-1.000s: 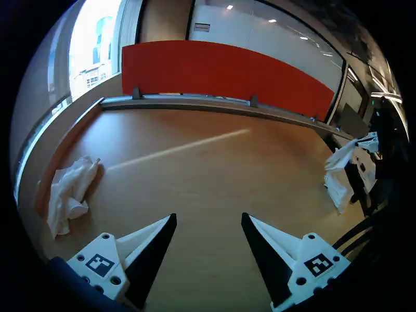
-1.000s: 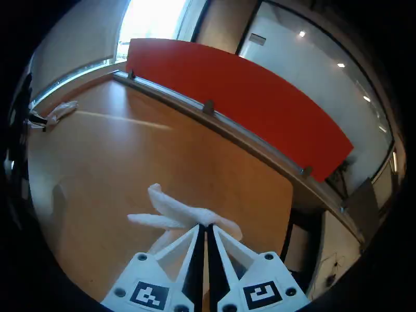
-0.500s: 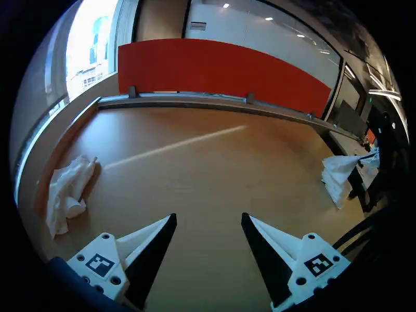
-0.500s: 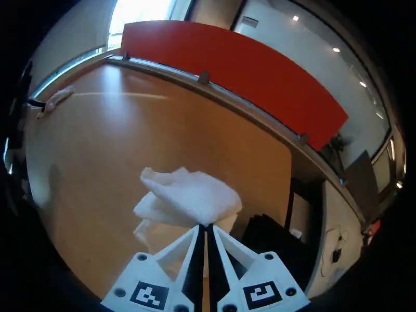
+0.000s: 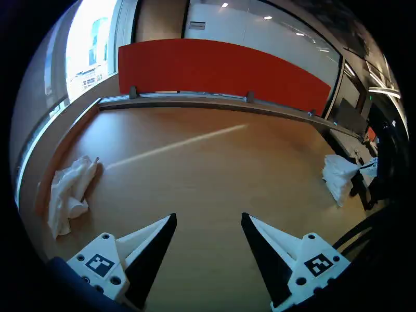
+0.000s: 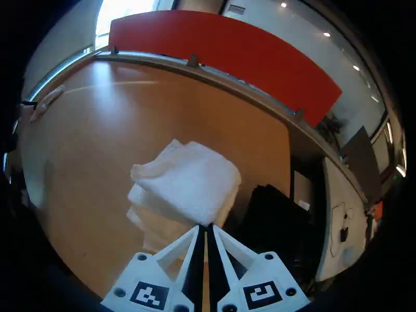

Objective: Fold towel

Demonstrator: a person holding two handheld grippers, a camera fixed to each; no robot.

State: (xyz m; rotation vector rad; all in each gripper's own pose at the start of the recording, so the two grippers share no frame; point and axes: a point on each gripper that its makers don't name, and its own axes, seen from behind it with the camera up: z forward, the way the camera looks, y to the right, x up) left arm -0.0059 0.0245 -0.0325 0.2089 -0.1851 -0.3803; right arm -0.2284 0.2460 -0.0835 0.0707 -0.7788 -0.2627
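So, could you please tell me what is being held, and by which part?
The right gripper pinches the crumpled white cloth towel by a bunched edge; the open left gripper holds nothing.

Left gripper view low over table (image 5: 218,156), facing red divider (image 5: 223,67); right gripper view higher, tilted down, sharing both

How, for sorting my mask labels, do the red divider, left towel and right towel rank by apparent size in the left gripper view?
1. red divider, by far.
2. left towel.
3. right towel: looks smaller, but differing distance from the camera makes this pair unsure.
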